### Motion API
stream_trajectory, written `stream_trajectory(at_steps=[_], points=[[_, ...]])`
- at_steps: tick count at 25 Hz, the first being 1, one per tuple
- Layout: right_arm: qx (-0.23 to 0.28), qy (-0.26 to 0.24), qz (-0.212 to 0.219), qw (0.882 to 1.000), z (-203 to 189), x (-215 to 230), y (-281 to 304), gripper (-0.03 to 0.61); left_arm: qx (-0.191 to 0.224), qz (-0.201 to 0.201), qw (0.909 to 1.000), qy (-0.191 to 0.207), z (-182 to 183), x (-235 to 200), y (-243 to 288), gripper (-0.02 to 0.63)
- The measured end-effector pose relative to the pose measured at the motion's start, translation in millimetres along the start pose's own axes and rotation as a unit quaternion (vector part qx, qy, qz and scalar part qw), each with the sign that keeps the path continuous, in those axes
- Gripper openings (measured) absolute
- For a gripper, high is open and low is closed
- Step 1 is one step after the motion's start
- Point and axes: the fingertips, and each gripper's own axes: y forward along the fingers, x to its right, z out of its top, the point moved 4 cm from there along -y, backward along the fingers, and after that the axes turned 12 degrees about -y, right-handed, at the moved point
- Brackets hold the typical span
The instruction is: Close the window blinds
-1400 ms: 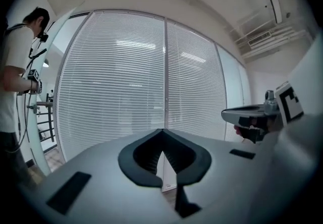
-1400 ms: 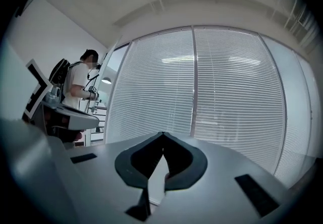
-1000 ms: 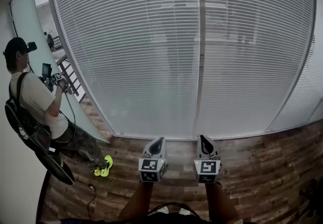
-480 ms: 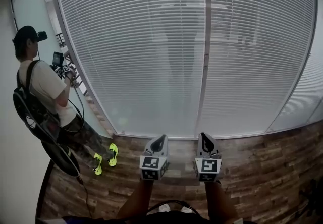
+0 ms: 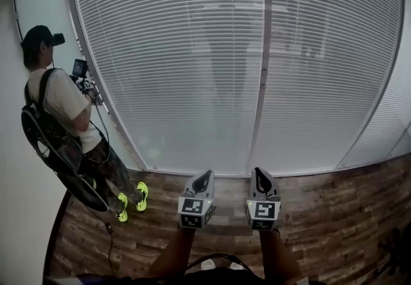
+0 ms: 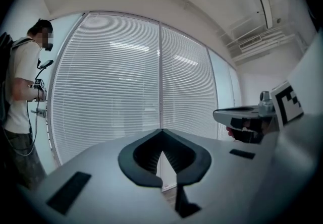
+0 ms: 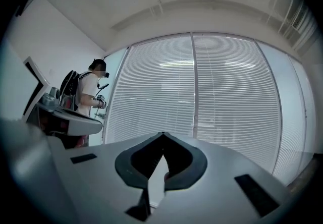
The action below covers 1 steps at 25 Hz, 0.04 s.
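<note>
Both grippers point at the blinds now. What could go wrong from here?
The person in a light shirt and black backpack stands close beside the white slatted blinds; a sideways step could bump them.
The grey left gripper and grey right gripper are both shut and empty; pushed forward, they could bend slats.

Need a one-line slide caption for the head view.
Left gripper and right gripper, jaws shut, face the window blinds; a person stands left.

Left gripper (image 5: 203, 178) and right gripper (image 5: 258, 176), jaws closed, point level.
</note>
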Motion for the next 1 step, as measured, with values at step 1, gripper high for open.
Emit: stream_trajectory(at_steps=[1], points=[[0.002,-0.002,-0.004,1.000,1.3,-6.5,-2.5,0.002,0.000,-0.002,1.0000,0.003,-1.7,-5.1,-5.3,-0.006]])
